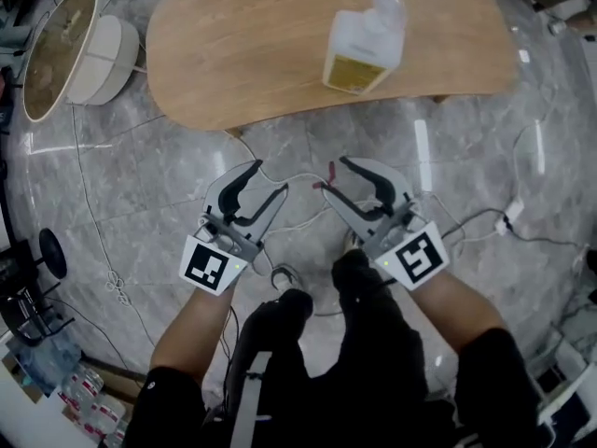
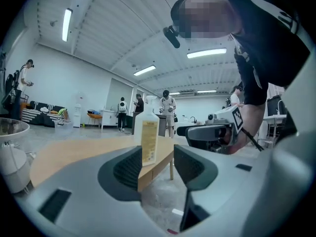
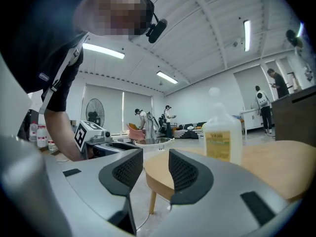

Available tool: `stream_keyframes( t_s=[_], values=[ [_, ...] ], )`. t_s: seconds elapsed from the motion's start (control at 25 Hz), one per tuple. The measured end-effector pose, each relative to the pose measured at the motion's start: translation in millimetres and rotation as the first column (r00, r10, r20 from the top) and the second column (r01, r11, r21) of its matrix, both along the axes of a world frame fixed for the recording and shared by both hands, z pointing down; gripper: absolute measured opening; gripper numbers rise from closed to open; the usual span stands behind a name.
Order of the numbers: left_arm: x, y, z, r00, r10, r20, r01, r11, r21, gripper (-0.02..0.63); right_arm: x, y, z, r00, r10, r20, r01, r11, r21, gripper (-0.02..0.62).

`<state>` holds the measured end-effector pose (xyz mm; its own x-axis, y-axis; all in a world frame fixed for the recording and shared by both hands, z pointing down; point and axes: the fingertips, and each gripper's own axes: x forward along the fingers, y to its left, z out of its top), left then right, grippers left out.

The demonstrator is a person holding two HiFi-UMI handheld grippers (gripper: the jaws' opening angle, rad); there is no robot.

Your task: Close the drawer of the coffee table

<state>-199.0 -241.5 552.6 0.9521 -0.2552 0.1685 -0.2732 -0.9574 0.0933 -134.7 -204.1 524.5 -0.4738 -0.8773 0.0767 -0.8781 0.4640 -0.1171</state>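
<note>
My left gripper (image 1: pixel 269 177) hangs with its jaws apart and nothing between them. My right gripper (image 1: pixel 333 174) is the same, released and empty. The two are side by side just short of the near edge of the table (image 1: pixel 252 54), over the floor and touching nothing. The drawer is what I'm after, and I can't find it. From above, nothing sticks out past the table's near edge, and each gripper's camera gives me only the wooden top, a plain side and a leg. So I judge the drawer is either already pushed in or on a side I can't see; if it is in, nothing is left to do. On the table, toward its right end, stands a bottle (image 1: pixel 364 40) with a yellow label, its print too blurred for me to read. The only other marks are the black-and-white squares on my grippers' cubes.
</note>
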Motion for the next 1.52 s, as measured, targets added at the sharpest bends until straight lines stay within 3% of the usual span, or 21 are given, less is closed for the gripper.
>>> stream_keyframes(
  t_s=[0.56, 0.72, 0.8, 0.92, 1.08, 1.28, 1.52],
  values=[
    [-2, 49, -182, 0.998, 0.054, 0.018, -0.054, 0.998, 0.030, 0.186, 22, 69, -179, 0.996, 0.084, 0.010, -0.084, 0.996, -0.013, 0.149],
    [-3, 68, -231, 0.986, 0.110, 0.128, -0.127, 0.983, 0.134, 0.186, 33, 87, -228, 0.995, 0.091, 0.030, -0.091, 0.996, -0.001, 0.149],
    [3, 69, -271, 0.998, 0.054, 0.045, -0.057, 0.995, 0.087, 0.186, 39, 94, -259, 0.996, 0.085, 0.042, -0.085, 0.996, 0.008, 0.149],
    [18, 73, -324, 0.999, 0.047, 0.002, -0.047, 0.994, 0.095, 0.186, 50, 102, -309, 0.996, 0.070, 0.063, -0.073, 0.996, 0.042, 0.149],
    [42, 95, -381, 0.995, 0.101, -0.022, -0.098, 0.989, 0.112, 0.186, 66, 120, -367, 0.996, 0.063, 0.056, -0.068, 0.994, 0.083, 0.149],
    [60, 109, -432, 0.983, 0.183, -0.025, -0.178, 0.973, 0.148, 0.186, 79, 127, -416, 0.992, 0.118, 0.035, -0.121, 0.989, 0.089, 0.147],
    [70, 115, -477, 0.944, 0.321, -0.077, -0.306, 0.939, 0.159, 0.186, 75, 126, -460, 0.980, 0.192, 0.044, -0.196, 0.974, 0.114, 0.133]
  ],
)
